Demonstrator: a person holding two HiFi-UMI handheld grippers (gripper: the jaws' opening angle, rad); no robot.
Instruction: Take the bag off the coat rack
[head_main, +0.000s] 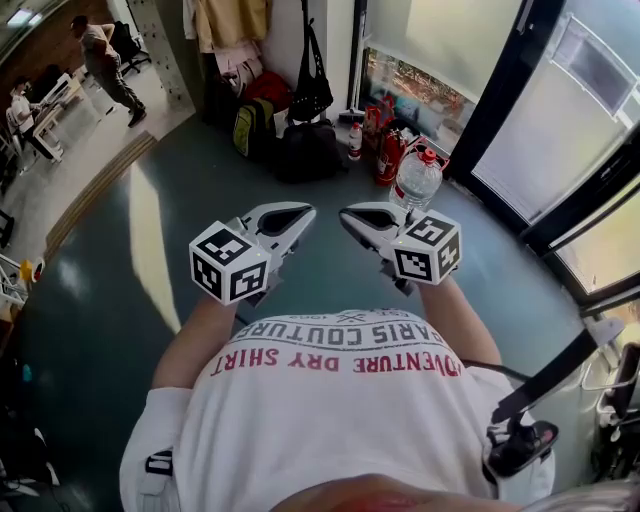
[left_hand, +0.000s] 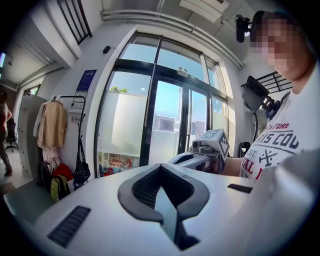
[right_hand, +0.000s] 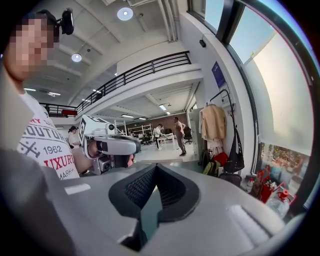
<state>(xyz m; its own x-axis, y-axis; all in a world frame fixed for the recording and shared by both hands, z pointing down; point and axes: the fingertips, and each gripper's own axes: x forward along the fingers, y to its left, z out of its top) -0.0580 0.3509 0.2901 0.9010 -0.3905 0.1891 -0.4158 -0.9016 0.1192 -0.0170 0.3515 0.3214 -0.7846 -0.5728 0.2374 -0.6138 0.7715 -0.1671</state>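
A black bag (head_main: 311, 85) hangs by long straps from the coat rack (head_main: 305, 20) at the far wall, beside a beige coat (head_main: 232, 20). In the left gripper view the black bag (left_hand: 81, 170) is small at the far left. It hangs right of centre in the right gripper view (right_hand: 234, 159). My left gripper (head_main: 290, 218) and right gripper (head_main: 365, 215) are held close to my chest with their tips turned toward each other, far from the rack. Both are shut with nothing between the jaws, as the left (left_hand: 161, 167) and right (right_hand: 156, 167) gripper views show.
Under the rack lie a yellow-green backpack (head_main: 252, 125), a red bag (head_main: 268, 88) and a dark bag (head_main: 308, 148). A large water bottle (head_main: 417, 178) and red canisters (head_main: 388, 150) stand by the glass doors (head_main: 560, 130). People stand at desks (head_main: 45, 100) far left.
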